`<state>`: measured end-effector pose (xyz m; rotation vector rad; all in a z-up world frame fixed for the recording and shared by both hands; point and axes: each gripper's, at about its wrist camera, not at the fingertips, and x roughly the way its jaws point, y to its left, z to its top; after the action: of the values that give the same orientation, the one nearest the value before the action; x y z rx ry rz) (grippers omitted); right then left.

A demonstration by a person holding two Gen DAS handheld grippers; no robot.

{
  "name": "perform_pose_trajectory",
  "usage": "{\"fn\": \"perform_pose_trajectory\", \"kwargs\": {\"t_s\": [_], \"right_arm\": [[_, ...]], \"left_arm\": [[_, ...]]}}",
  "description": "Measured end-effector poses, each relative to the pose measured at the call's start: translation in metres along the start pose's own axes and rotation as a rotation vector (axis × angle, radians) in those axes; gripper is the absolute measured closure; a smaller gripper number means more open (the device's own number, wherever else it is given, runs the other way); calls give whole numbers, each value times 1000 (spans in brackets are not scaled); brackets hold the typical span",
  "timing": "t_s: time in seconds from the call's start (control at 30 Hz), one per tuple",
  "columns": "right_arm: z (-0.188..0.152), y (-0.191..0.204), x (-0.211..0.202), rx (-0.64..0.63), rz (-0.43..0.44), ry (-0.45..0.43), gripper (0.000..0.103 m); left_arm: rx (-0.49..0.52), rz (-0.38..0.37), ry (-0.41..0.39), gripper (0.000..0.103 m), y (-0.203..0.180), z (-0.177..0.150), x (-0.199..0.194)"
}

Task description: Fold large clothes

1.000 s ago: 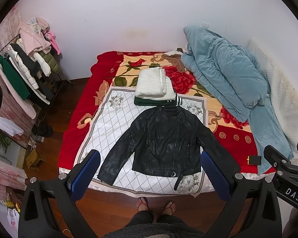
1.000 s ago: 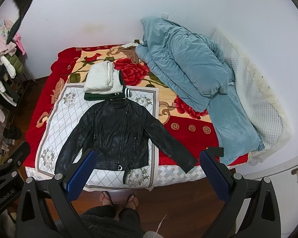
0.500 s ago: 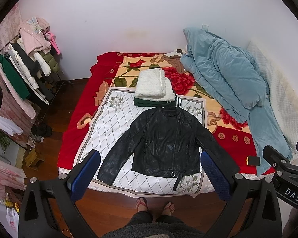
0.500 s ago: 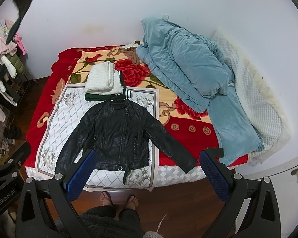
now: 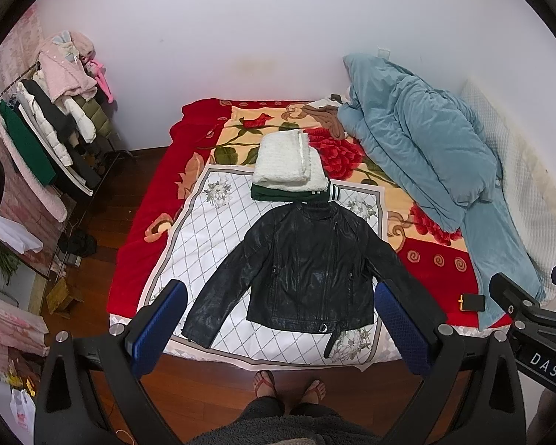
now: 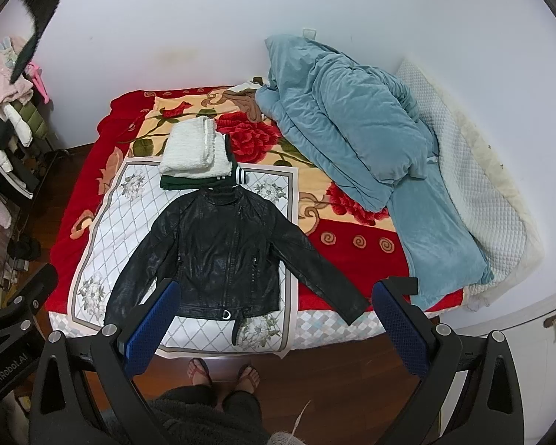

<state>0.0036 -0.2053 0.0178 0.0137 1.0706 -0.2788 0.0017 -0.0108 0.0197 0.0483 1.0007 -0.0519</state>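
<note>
A black leather jacket [image 5: 311,267] lies flat, front up, sleeves spread, on a white diamond-patterned cloth [image 5: 204,230] at the foot of the bed; it also shows in the right wrist view [image 6: 222,252]. Behind its collar sits a stack of folded clothes, white [image 5: 287,161] on dark green [image 5: 278,193]. My left gripper [image 5: 278,328] is open and empty, held high above the bed's near edge. My right gripper [image 6: 274,324] is open and empty at the same height.
A crumpled blue duvet [image 5: 422,148] covers the right side of the red floral blanket [image 5: 148,200]. A black phone [image 5: 472,302] lies by the bed's right front corner. A clothes rack [image 5: 44,129] stands left. The person's feet [image 5: 289,385] stand on wood floor.
Both views drift very slightly; the jacket and the stack have not moved. Both grippers stay open.
</note>
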Motion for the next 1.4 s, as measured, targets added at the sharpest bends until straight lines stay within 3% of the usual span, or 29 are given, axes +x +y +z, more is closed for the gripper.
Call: {"fn": "perform_pose_trajectory", "kwargs": {"t_s": [0.27,0.37,0.5,0.6,0.67,0.73,0.77,0.93,1.07,1.2,1.3,1.37,1.4], "right_arm": [[4,0,3,16,-6,7,0],[10,-3,14,48,-6,21,0],[8,-20,65,167,2,62,0],[-15,-51,131,325,-17,122,0],[-30,-76,171,437,4,160,8],[-50,-102,211,536,12,189,37],[-62,-119,240,607,31,216,39],[-145,-188,370,920,107,278,37],[-211,-227,497,1125,201,334,36],[-261,-246,609,1293,281,366,36],[-282,-247,665,1431,357,363,36],[-290,-250,684,1486,359,336,43],[-294,-255,691,1529,352,294,54]], "left_arm": [[16,10,-17,0,-5,17,7],[22,51,-43,0,0,28,35],[34,99,-91,0,6,34,85],[47,119,-78,0,2,36,131],[48,132,-48,0,-6,34,166],[57,155,-20,0,-18,31,198],[63,167,6,0,-29,30,224],[65,225,90,0,-61,7,309],[47,265,206,0,-90,-17,388],[49,272,309,0,-120,-41,454],[57,275,361,0,-145,-56,494],[71,276,380,0,-159,-65,515],[80,274,393,0,-167,-70,526]]}}
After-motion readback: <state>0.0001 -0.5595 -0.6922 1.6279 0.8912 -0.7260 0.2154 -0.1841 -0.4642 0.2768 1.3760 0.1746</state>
